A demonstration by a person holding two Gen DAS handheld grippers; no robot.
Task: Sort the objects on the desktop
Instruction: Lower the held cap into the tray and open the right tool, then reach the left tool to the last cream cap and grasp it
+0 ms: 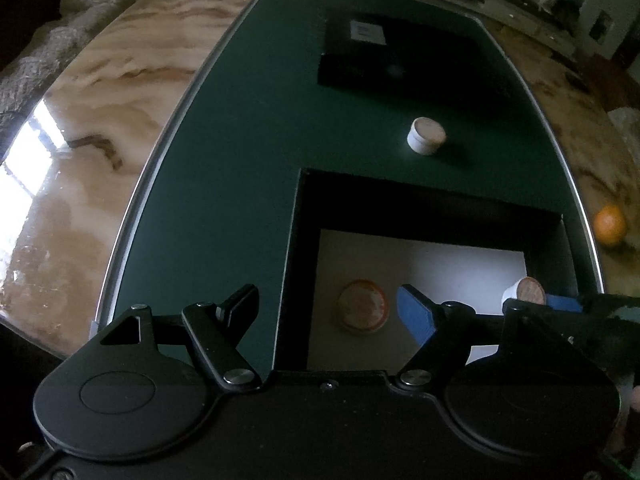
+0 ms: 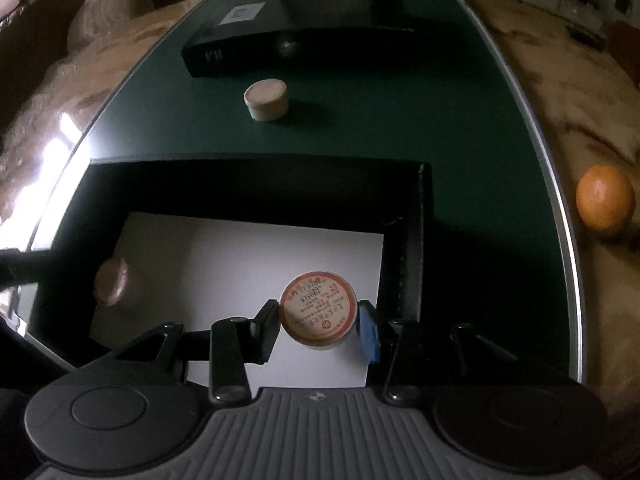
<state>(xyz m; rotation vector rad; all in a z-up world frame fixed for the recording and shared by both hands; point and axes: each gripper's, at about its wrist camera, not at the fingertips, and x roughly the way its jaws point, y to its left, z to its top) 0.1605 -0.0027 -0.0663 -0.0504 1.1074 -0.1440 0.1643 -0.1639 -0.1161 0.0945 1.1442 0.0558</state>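
Note:
A black open box with a white floor (image 1: 440, 268) (image 2: 240, 248) lies on the green mat. My right gripper (image 2: 318, 320) is shut on a small round tin with an orange-rimmed label (image 2: 318, 310), held over the box's right side; that tin shows in the left wrist view (image 1: 528, 291). Another round tin (image 1: 362, 306) (image 2: 111, 282) lies on the box floor. My left gripper (image 1: 326, 308) is open and empty above the box's left wall. A third tin (image 1: 426, 136) (image 2: 266, 100) stands on the mat beyond the box.
A flat black case (image 1: 404, 60) (image 2: 296, 36) lies at the mat's far end. An orange (image 1: 610, 224) (image 2: 604, 198) sits on the marble table right of the mat. The green mat (image 1: 240, 160) (image 2: 480, 140) has a metal edge; marble table lies at left.

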